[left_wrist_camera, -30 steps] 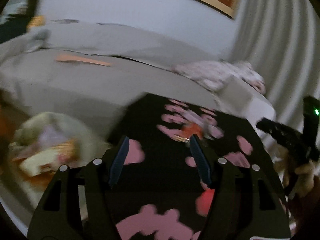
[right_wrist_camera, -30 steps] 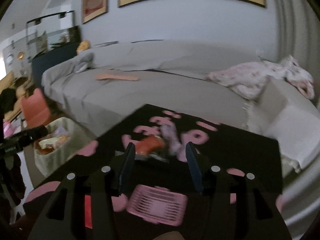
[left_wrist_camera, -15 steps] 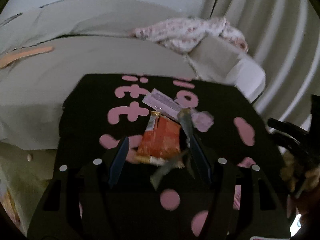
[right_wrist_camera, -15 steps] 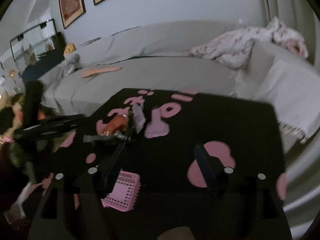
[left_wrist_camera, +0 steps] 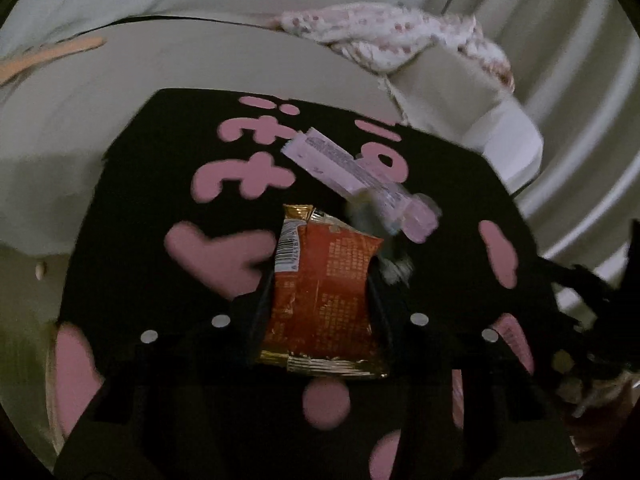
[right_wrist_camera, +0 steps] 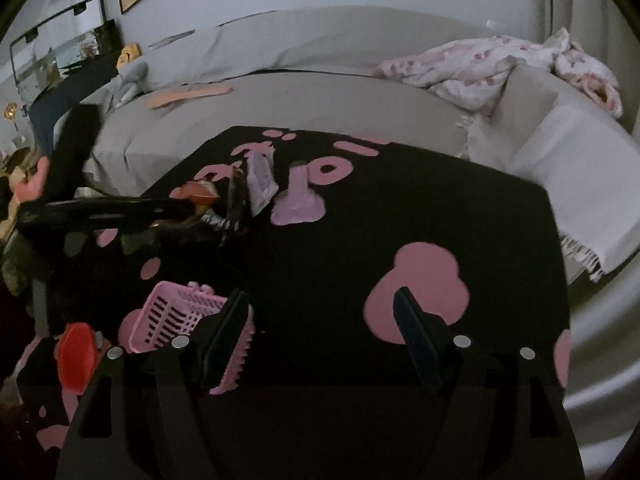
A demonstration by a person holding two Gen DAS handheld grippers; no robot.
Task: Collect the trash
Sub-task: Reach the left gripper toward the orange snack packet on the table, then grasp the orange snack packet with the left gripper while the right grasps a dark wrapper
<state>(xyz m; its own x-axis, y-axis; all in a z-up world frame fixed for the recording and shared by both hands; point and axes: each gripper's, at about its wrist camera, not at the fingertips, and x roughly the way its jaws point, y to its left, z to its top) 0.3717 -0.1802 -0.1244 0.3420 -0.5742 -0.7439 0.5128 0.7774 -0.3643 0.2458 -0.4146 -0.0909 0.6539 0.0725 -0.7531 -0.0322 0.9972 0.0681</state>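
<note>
An orange snack wrapper (left_wrist_camera: 324, 292) lies on the black table with pink shapes (left_wrist_camera: 132, 208). My left gripper (left_wrist_camera: 320, 280) is over it with its jaws closing, a pad against each side of the pack. A pale lilac wrapper (left_wrist_camera: 348, 168) and a dark crumpled wrapper (left_wrist_camera: 388, 256) lie just beyond. The right wrist view shows the same pile from the side: the orange wrapper (right_wrist_camera: 200, 194), the lilac wrapper (right_wrist_camera: 262, 176), and the left gripper (right_wrist_camera: 180, 206) reaching in from the left. My right gripper (right_wrist_camera: 320, 296) hovers open over bare table, with nothing between its fingers.
A pink slotted basket (right_wrist_camera: 176, 316) and a red object (right_wrist_camera: 74, 356) sit at the table's near left. A grey sofa (right_wrist_camera: 320, 96) wraps behind the table, with a floral blanket (right_wrist_camera: 500, 64) on its right end. Curtains (left_wrist_camera: 560, 80) hang to the right.
My left gripper swung right and down from the waste bin side onto the orange wrapper, and its jaws narrowed around it. My right gripper opened wider and sank toward the table's front.
</note>
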